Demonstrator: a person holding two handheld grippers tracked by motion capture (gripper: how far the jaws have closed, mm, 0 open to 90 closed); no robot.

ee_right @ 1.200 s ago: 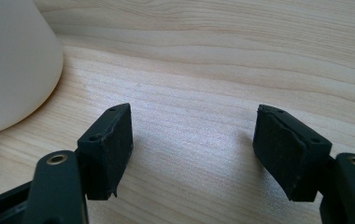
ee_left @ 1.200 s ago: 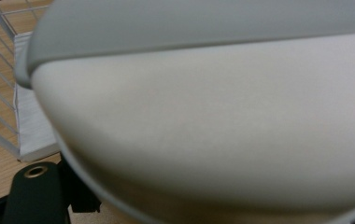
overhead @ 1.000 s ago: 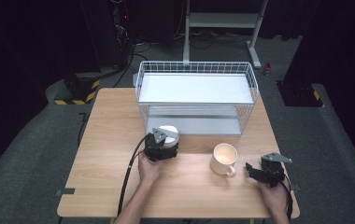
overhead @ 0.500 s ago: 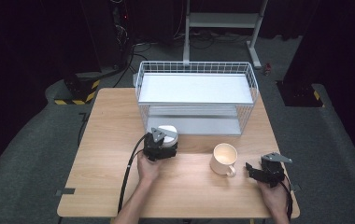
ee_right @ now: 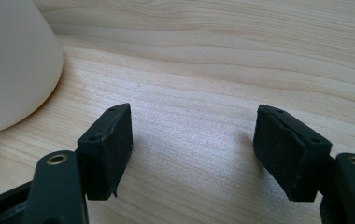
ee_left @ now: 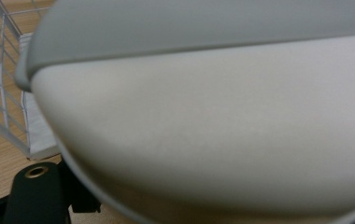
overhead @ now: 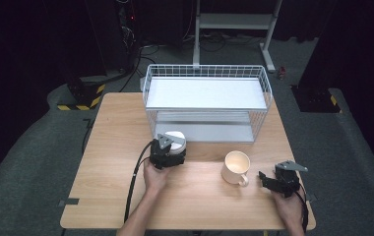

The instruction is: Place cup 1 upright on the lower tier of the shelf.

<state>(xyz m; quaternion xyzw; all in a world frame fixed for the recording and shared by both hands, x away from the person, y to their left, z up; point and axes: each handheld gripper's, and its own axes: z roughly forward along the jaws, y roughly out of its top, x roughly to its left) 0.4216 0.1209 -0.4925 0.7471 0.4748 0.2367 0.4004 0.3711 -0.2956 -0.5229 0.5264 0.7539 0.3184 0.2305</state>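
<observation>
your left gripper [overhead: 168, 153] has a pale grey bowl [overhead: 175, 141] between its jaws, and in the left gripper view the bowl [ee_left: 203, 126] sits so close ahead that one black jaw tip barely shows at the lower left. the jaws look clamped on its rim, though how deep the bite goes you cannot tell from here. a shallow pinch on a smooth, curved wall is the first risk: lift or tilt fast and the bowl could swing or slip out onto the counter [overhead: 116, 196].

just beyond those jaws stands the wire basket [overhead: 207, 105], its front mesh close to the bowl's far side. push forward without lifting and the bowl may knock the wire and twist in the grip.

your right gripper [overhead: 276, 183] rests low over the counter with its jaws apart and nothing between them; bare wood shows in the gap in the right gripper view. the mug [overhead: 236, 167] stands just off the left jaw, its handle turned toward that gripper. close where you are and you catch only air; slide in carelessly and the left jaw could nudge the mug [ee_right: 12, 60] along or tip it instead of taking the handle.
</observation>
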